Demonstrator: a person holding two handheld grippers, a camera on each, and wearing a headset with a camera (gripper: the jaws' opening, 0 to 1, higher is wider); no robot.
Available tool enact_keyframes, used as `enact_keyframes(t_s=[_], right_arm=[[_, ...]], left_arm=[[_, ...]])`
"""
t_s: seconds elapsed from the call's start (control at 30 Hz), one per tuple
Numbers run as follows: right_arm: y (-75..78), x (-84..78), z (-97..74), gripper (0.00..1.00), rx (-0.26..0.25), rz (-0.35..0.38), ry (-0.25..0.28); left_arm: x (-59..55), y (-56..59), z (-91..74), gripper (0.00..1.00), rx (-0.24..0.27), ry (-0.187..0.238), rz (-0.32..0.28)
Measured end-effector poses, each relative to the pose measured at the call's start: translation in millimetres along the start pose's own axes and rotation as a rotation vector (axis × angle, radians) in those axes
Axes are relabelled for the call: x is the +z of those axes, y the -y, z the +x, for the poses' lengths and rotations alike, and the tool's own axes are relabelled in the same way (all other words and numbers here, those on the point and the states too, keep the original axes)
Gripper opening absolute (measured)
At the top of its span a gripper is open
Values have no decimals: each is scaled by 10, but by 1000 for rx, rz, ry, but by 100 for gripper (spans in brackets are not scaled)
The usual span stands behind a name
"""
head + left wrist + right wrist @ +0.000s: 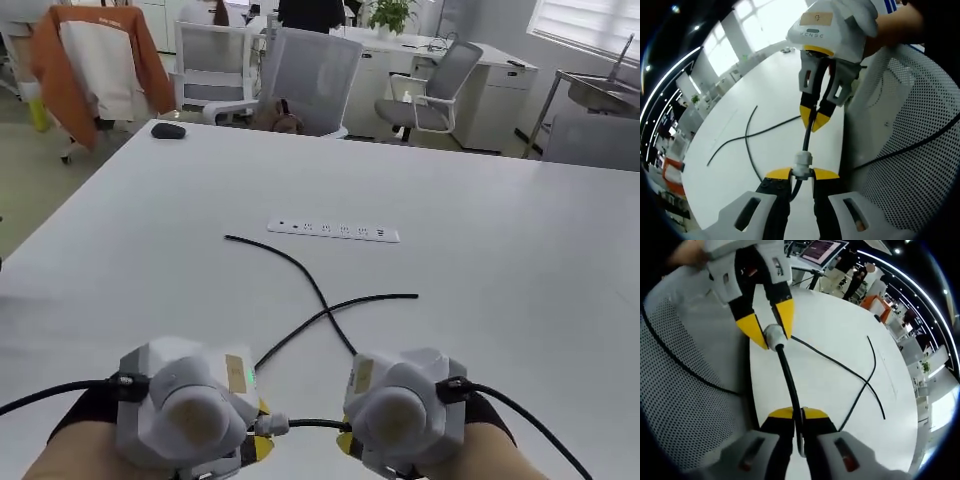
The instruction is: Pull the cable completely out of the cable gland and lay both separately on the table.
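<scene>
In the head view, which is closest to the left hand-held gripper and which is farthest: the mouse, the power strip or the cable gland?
1. Cable gland: clamped by the left hand-held gripper, bottom centre.
2. Power strip: middle of the table.
3. Mouse: far left end.

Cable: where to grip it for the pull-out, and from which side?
Grip the straight black stretch of the cable a little out from the white cable gland, jaws across its axis, coming from the side opposite the gland. That stretch runs in line with the gland, so the pull stays straight. The right tool is shut there; the left tool holds the gland.
</scene>
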State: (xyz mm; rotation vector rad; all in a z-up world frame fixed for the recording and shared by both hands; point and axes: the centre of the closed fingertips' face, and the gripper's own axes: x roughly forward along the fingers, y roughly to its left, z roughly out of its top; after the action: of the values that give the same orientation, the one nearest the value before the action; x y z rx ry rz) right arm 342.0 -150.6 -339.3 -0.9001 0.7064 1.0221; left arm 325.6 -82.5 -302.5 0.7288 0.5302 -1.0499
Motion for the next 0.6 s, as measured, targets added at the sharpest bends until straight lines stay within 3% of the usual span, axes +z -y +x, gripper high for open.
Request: enact_keyframes(t_s=[0.23, 0.33, 0.53, 0.6], right_arm=[[93, -258, -12, 4, -33, 90, -101], [119, -310, -26, 4, -41, 117, -115], [52, -293, -22, 8, -18, 97, -122], [3, -172, -15, 19, 4, 87, -64]], left_arm=[[-12, -6, -6, 17, 5, -4, -2], [-4, -12, -12, 17, 7, 3, -9], [-8, -29, -12, 17, 17, -4, 0], [3, -46, -26, 17, 20, 6, -12]])
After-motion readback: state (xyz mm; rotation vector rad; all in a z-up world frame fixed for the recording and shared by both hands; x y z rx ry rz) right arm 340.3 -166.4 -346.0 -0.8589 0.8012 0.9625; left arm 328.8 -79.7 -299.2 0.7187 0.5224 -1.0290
